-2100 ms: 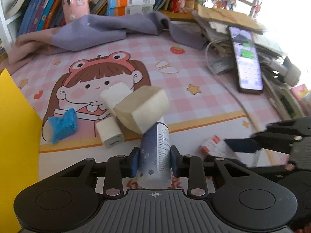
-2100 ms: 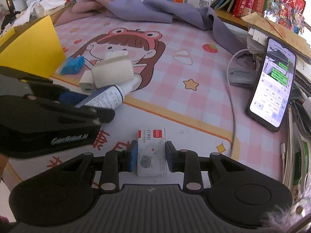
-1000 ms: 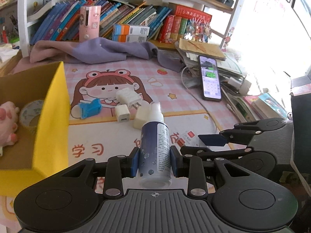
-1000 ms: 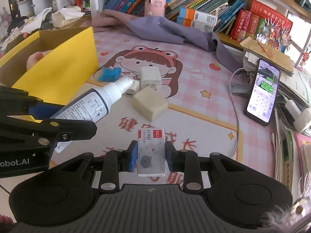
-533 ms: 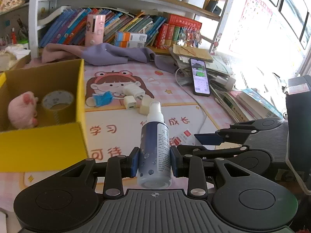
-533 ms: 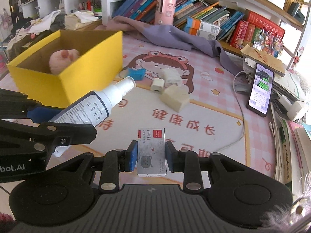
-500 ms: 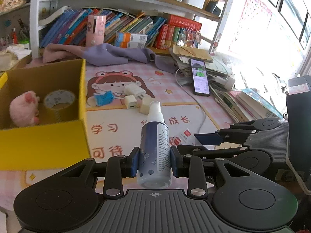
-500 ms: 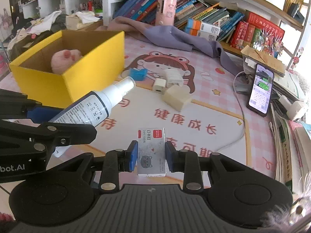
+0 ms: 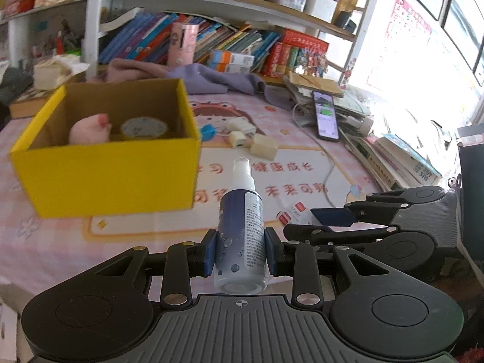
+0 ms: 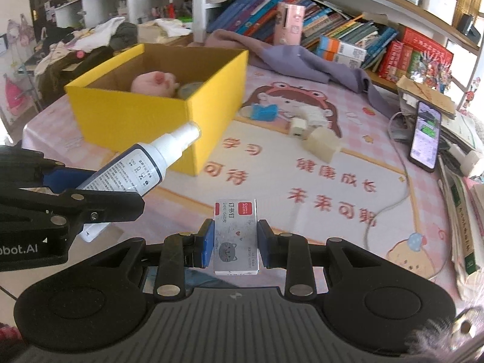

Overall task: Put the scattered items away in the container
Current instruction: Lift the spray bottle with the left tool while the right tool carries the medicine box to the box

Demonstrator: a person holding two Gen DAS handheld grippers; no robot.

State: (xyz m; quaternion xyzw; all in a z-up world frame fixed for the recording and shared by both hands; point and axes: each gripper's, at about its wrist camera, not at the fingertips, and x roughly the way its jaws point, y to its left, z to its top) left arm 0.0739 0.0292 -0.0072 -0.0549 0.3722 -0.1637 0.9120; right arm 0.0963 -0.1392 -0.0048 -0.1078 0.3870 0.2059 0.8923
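Note:
My left gripper (image 9: 241,253) is shut on a blue spray bottle (image 9: 242,233) with a white nozzle, held above the mat; the bottle also shows in the right wrist view (image 10: 136,168). My right gripper (image 10: 233,242) is shut on a small white staples box (image 10: 236,236), seen from the side in the left wrist view (image 9: 295,213). The yellow box (image 9: 115,175) stands left of both, open, holding a pink plush (image 9: 89,130) and a tape roll (image 9: 144,127). A blue clip (image 10: 264,111), two white chargers (image 10: 298,127) and a beige block (image 10: 322,145) lie on the mat.
A pink cartoon mat (image 10: 317,187) covers the table. A phone (image 10: 425,136) with a white cable (image 10: 390,199) lies at the right beside stacked books (image 9: 405,157). A purple cloth (image 10: 302,60) and a bookshelf stand at the back.
Both grippers have pulled back and up from the mat with their objects still held, and swung left, so the yellow box now sits nearer and more central.

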